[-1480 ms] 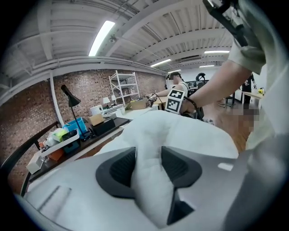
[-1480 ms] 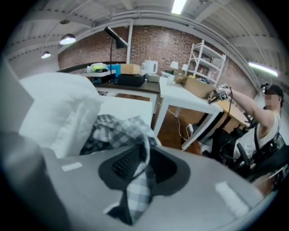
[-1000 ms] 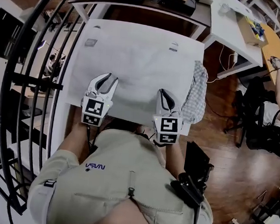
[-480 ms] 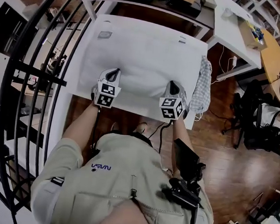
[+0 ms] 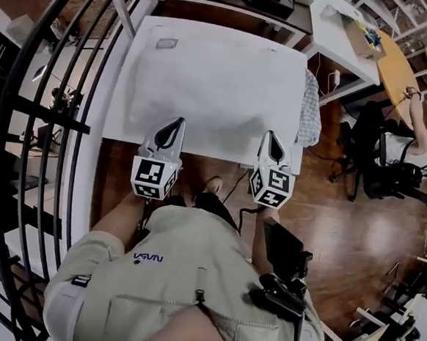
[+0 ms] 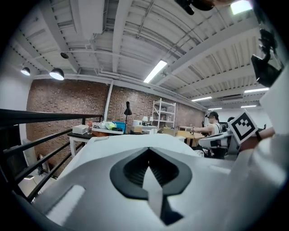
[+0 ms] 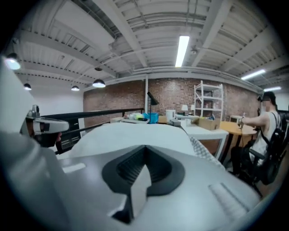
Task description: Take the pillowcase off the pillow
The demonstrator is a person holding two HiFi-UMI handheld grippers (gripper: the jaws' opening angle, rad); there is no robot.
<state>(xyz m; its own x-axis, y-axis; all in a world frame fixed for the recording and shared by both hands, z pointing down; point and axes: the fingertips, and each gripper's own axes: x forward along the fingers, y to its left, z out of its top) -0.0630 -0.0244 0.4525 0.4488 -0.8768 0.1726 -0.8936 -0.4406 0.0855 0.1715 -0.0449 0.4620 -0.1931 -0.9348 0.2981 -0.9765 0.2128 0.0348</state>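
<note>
Two pinches at the near edge of the pillowcase (image 5: 213, 78): left gripper (image 5: 174, 124) and right gripper (image 5: 272, 139), fingers of each pressed together on a sliver of white cloth. Lying flat on the white bench (image 5: 117, 114), pillow (image 5: 208, 52) inside, checked cloth (image 5: 311, 115) just beside its right end. Probably light, soft, limp and a little slippery. Best taken thin, at the open hem only, never through the filling; otherwise likely to drag the whole pillow along.
</note>
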